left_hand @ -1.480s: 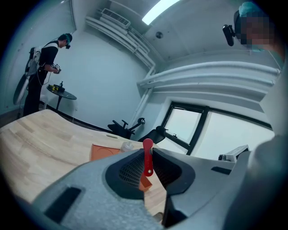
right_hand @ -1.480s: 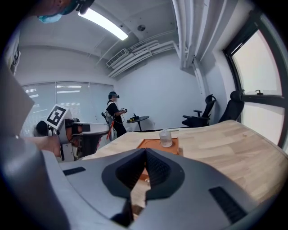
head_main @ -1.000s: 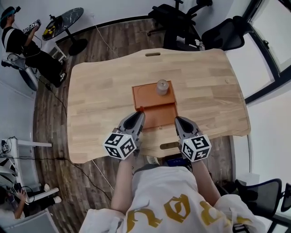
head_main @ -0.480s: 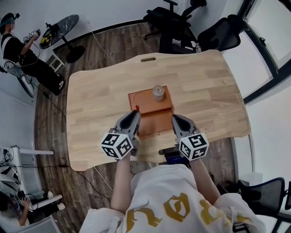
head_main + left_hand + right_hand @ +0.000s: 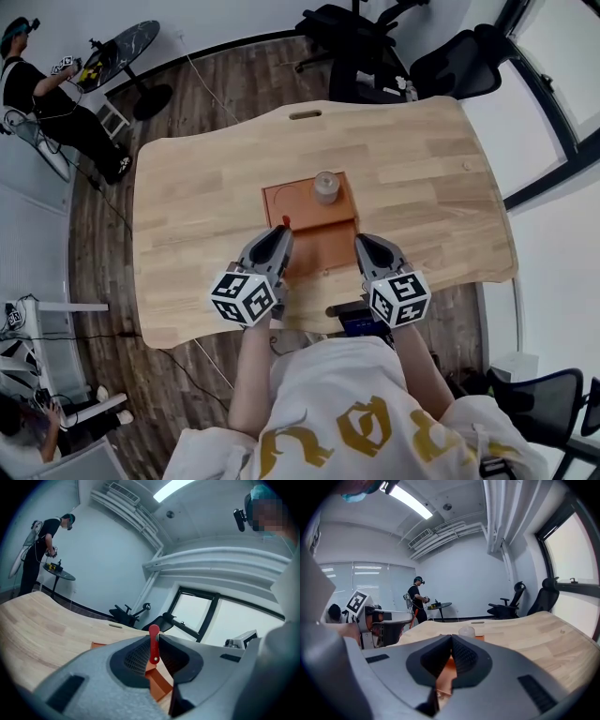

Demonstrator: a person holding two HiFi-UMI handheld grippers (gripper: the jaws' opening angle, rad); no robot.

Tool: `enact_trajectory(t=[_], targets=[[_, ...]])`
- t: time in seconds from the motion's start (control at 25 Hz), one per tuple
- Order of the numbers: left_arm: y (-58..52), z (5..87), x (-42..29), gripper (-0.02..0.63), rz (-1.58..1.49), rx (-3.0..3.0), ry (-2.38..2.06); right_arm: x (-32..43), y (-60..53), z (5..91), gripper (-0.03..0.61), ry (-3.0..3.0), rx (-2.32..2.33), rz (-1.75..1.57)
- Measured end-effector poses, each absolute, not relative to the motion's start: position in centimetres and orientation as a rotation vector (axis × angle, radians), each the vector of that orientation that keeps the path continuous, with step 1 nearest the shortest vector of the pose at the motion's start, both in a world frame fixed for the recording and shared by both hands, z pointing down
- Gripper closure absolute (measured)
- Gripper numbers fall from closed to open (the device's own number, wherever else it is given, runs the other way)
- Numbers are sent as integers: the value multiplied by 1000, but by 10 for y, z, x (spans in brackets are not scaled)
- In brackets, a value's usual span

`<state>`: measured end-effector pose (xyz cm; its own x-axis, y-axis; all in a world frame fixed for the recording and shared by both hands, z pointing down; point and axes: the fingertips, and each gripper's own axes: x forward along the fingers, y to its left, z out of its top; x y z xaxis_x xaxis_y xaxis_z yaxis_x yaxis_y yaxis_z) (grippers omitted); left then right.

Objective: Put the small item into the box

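Observation:
An orange box (image 5: pixel 298 200) lies open in the middle of the wooden table (image 5: pixel 197 206), with its lid part (image 5: pixel 323 248) toward me. A pale round cylinder (image 5: pixel 326 187) stands at the box's far edge. My left gripper (image 5: pixel 284 231) is shut on a small red item (image 5: pixel 285 222) at the box's near left corner; in the left gripper view the red item (image 5: pixel 153 645) sticks up between the jaws above the orange box (image 5: pixel 159 682). My right gripper (image 5: pixel 361 242) is shut with nothing in it, at the lid's right edge, and the cylinder (image 5: pixel 466 631) shows beyond it.
Black office chairs (image 5: pixel 375 56) stand beyond the table's far edge. A person (image 5: pixel 42 89) stands by a round black side table (image 5: pixel 117 58) at the far left. Cables run over the wooden floor (image 5: pixel 103 234). A window wall is on the right.
The head view has shifted a little. Both grippers stay at the near side of the orange box, and the red item stays in the left gripper.

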<state>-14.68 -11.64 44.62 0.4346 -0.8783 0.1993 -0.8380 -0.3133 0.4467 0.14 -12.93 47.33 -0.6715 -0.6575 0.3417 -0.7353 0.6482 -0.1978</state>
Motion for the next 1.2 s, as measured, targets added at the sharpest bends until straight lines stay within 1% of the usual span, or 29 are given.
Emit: enact_trajectory(t=[0.36,1.2], targets=[[-115,463,-148,561,-67,2184,-1429,-4,-130,483,568,-2614,1116,502],[-121,535,-134,561,105,2099,-1335,6,-145,540,568,-2499,1078,596]])
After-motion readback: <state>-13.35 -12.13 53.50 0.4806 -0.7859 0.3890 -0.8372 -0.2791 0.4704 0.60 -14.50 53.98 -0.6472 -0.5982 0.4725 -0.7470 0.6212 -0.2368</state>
